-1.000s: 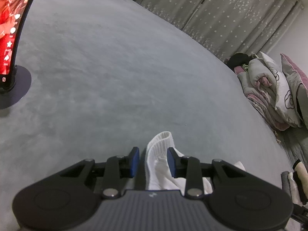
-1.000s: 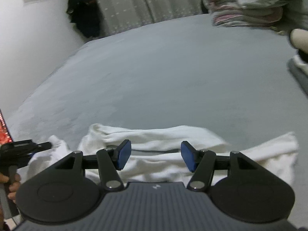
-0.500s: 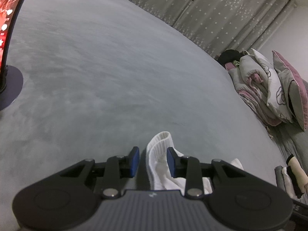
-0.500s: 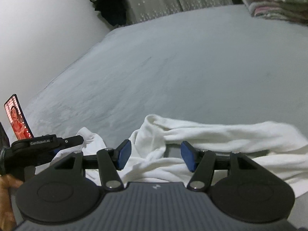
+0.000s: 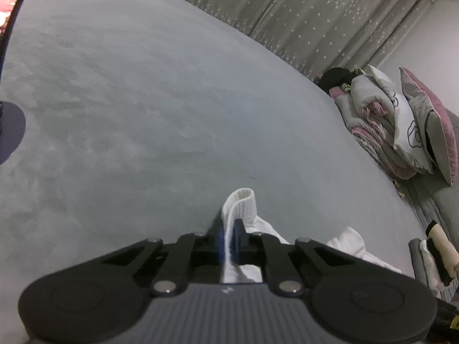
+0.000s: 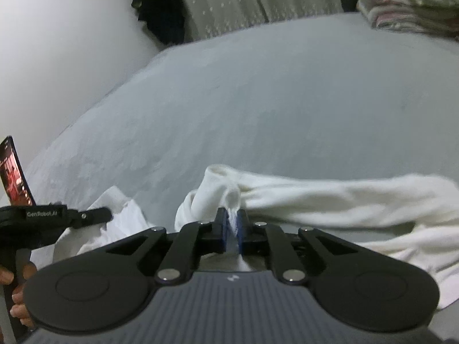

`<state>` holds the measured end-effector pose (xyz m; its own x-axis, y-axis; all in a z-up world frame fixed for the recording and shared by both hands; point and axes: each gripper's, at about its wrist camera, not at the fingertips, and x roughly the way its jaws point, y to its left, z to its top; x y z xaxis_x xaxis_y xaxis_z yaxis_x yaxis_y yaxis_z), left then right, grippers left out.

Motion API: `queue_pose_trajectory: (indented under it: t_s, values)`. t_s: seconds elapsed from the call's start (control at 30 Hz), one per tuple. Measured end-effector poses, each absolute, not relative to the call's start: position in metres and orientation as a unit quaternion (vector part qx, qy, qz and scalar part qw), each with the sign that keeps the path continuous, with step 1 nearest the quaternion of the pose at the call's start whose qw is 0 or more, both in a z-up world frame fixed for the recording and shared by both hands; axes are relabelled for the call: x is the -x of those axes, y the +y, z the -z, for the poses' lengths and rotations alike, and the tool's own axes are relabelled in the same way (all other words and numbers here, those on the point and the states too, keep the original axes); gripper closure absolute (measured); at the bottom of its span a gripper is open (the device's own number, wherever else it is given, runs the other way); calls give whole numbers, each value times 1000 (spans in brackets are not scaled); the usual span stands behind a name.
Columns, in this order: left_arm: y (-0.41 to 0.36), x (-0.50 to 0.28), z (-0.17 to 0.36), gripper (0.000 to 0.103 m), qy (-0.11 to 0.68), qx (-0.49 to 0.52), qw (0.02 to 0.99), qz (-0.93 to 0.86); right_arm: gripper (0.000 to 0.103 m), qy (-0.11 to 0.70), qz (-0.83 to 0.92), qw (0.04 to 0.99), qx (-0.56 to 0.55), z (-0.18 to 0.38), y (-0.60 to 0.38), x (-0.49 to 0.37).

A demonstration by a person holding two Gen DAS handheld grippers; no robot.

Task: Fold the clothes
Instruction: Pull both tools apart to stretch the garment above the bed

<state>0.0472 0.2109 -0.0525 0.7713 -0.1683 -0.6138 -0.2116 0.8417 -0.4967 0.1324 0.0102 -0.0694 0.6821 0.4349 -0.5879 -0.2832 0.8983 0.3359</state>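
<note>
1. Count: two claws, one white garment, one bed, one phone on a stand, one pile of bedding, one pillow, one dark garment hanging by the curtains.
2. Left claw [image 5: 228, 239]: blue pads pinched tight on a ribbed cuff [image 5: 239, 205] of the white garment [image 5: 348, 242]; the cuff stands up just past the fingertips. More white cloth trails to the right, lying on the grey bed [image 5: 143, 100].
3. Right claw [image 6: 232, 226]: pads closed on a bunched fold of the white garment [image 6: 330, 197]. A long sleeve runs off to the right across the bed [image 6: 258, 86]. Motion blur on the cloth.
4. Right wrist view: the left claw [image 6: 99, 213] shows at the left edge, side-on, touching white cloth; a hand [image 6: 20, 295] grips its handle. The phone [image 6: 14, 172] stands lit behind it.
5. Far side: folded bedding [image 5: 370, 123] and pillow [image 5: 433, 132] against the curtains [image 5: 287, 14]; dark garment [image 6: 160, 8] by the wall.
6. Change against 0.5 s ago: both claws were open then, with the pads spread either side of the cloth. Both are now clamped on it.
7. Change, right view: the fold between the pads now stands bunched up higher than it lay before.
</note>
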Motion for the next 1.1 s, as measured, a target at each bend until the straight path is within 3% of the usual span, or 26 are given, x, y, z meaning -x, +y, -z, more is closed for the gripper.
queue_pose_trajectory:
  t_s: [0.63, 1.1]
  values:
    - [192, -91, 5, 97, 290, 206, 932, -71, 96, 212, -72, 958, -177, 21, -68, -136]
    - [196, -133, -5, 97, 264, 188, 941, -94, 96, 190, 10, 968, -164, 28, -90, -138]
